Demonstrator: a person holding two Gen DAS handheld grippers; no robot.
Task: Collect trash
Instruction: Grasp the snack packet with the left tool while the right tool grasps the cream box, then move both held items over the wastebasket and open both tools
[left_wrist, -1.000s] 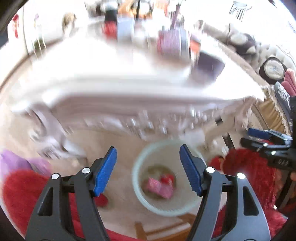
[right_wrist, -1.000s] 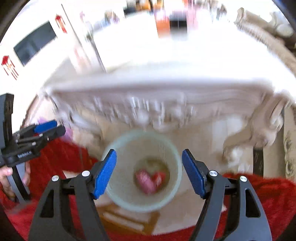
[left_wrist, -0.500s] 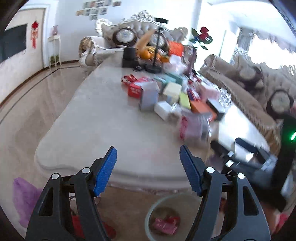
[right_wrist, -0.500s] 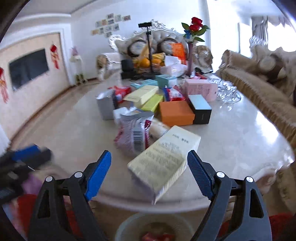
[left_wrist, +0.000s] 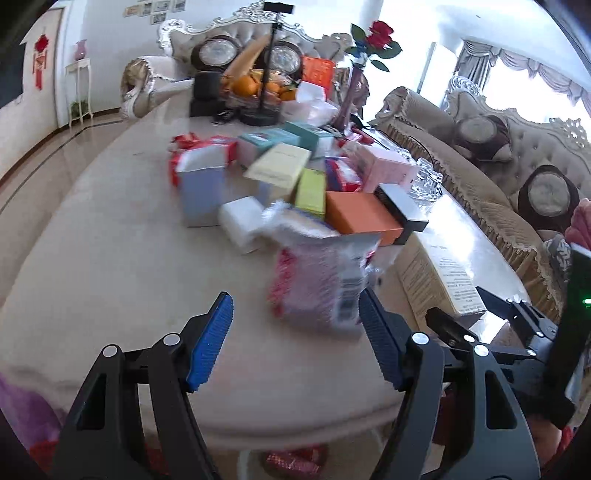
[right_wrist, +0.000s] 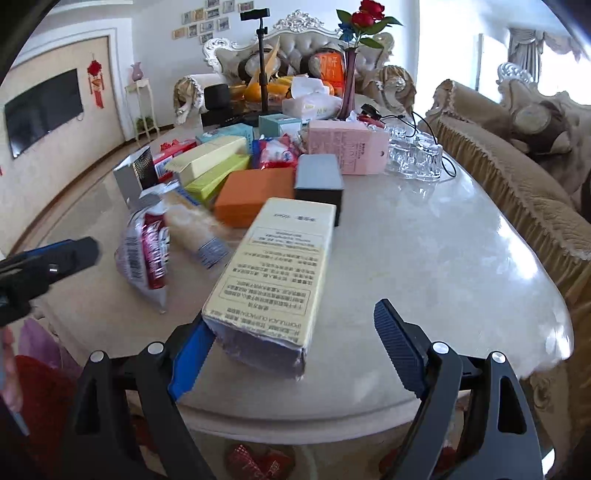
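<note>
Left wrist view: left gripper (left_wrist: 295, 343) spread wide, grasping nothing, hovering over the near edge of the marble table (left_wrist: 110, 258). Just ahead, between and slightly right of the fingertips, a blurred red-and-clear snack bag (left_wrist: 321, 280). Beyond it, an orange box (left_wrist: 362, 218). To the right, the right gripper (left_wrist: 491, 317) close to a pale yellow carton (left_wrist: 439, 277).

Right wrist view: right gripper (right_wrist: 291, 343) released, wide apart, nothing clamped. Pale yellow carton (right_wrist: 273, 273) lying flat directly ahead, its torn near end beside the left blue pad (right_wrist: 190, 358), contact unclear. Snack bag (right_wrist: 147, 258) off to the left, near the left gripper (right_wrist: 51, 266).
</note>
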